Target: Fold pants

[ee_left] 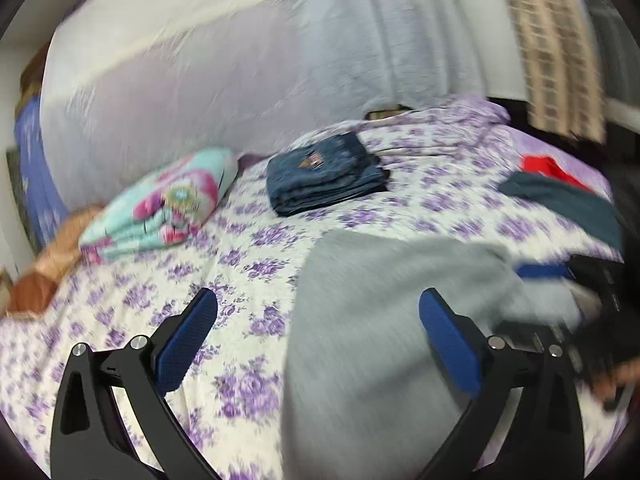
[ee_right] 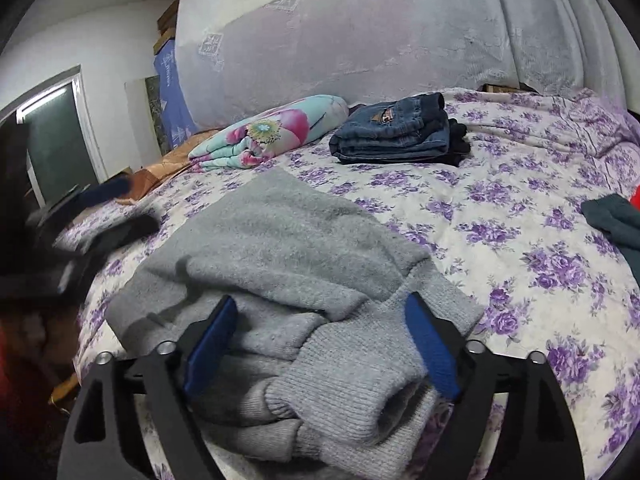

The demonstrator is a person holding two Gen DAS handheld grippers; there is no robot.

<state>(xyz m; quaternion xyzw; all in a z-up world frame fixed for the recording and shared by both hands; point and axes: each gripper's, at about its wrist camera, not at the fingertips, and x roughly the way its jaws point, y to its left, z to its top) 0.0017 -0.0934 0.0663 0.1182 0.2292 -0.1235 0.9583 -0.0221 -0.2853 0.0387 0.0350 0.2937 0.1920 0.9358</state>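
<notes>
Both your left tool [ee_left: 318, 334] and right tool [ee_right: 322, 344] stand spread and empty over the grey pants [ee_right: 280, 280] at lower centre on the bed [ee_right: 500, 220]; soft, limp knit, so pinch a ribbed cuff.

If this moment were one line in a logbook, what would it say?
step: folding grey pants | left claw: open, empty | right claw: open over pants | bed: folded jeans behind
</notes>
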